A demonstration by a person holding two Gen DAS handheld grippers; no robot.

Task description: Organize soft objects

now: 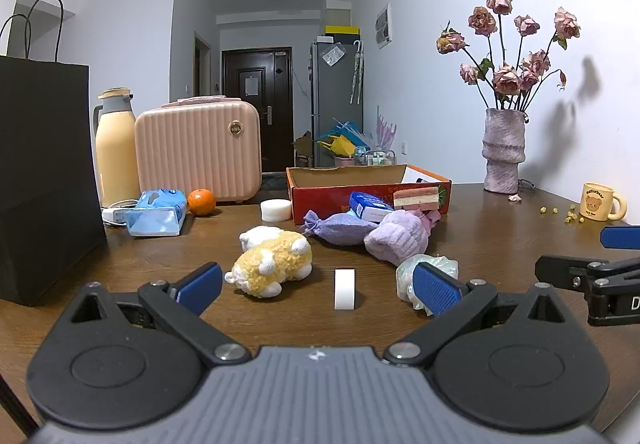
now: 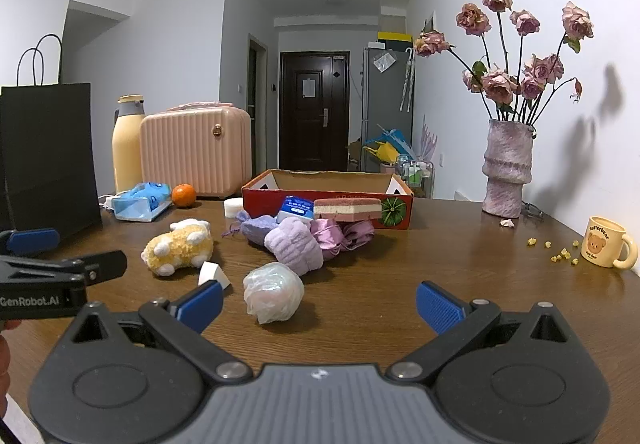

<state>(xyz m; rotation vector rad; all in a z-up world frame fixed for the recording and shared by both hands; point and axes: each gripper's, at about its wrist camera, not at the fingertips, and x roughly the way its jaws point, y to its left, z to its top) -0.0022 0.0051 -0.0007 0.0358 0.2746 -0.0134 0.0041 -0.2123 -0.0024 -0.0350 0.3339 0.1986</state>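
Both tongs are held wide apart and empty above the near edge of the table (image 2: 440,244): the left tongs (image 1: 318,288) are lined up on a small white sponge block (image 1: 344,289) standing on edge, the right tongs (image 2: 320,304) on a pale mesh puff (image 2: 274,291), probably so either can be gripped first. Just beyond, a yellow plush toy (image 1: 272,264) is seen lying on its side, and purple soft items (image 2: 294,248) are heaped against the open red box (image 2: 328,200), apparently the intended container, still unfilled. Farther left stand a pink case (image 1: 198,150) and a black bag (image 1: 44,172); far right, a vase (image 2: 506,172) by the white wall.
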